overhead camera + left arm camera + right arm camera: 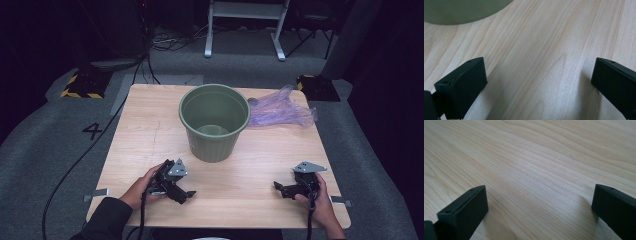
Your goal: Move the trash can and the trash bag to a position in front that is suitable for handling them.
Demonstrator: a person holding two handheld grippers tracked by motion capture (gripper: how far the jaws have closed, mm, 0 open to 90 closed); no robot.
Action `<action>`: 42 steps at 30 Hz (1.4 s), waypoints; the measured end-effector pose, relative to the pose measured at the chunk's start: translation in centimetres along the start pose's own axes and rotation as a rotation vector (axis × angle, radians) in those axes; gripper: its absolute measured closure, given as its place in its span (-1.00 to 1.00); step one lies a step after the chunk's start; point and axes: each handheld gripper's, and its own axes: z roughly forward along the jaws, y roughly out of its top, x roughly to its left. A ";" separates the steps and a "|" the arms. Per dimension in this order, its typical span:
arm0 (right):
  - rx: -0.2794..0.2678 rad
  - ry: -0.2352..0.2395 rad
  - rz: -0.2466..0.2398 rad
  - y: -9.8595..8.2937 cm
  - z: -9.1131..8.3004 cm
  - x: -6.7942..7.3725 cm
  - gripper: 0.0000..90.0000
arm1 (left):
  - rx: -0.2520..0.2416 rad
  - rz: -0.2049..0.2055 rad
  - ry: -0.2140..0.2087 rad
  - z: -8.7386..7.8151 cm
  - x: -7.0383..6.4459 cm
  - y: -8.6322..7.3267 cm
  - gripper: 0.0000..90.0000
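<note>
**Both grippers rest low on the table, jaws apart**

Nearest us, we hold the left gripper (186, 193) and the right gripper (278, 187) over the wooden table (150, 135), each with jaws spread wide and empty (bare wood between them). Beyond stands the green bucket (214, 122), upright at mid-table; behind it, to the right, lies a crumpled purple plastic bag (281, 110).
</note>
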 end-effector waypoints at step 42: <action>-0.227 0.300 -0.265 13.1 4.3 5.4 -0.65 | -0.001 0.013 -0.009 -3.2 1.4 -3.4 -0.99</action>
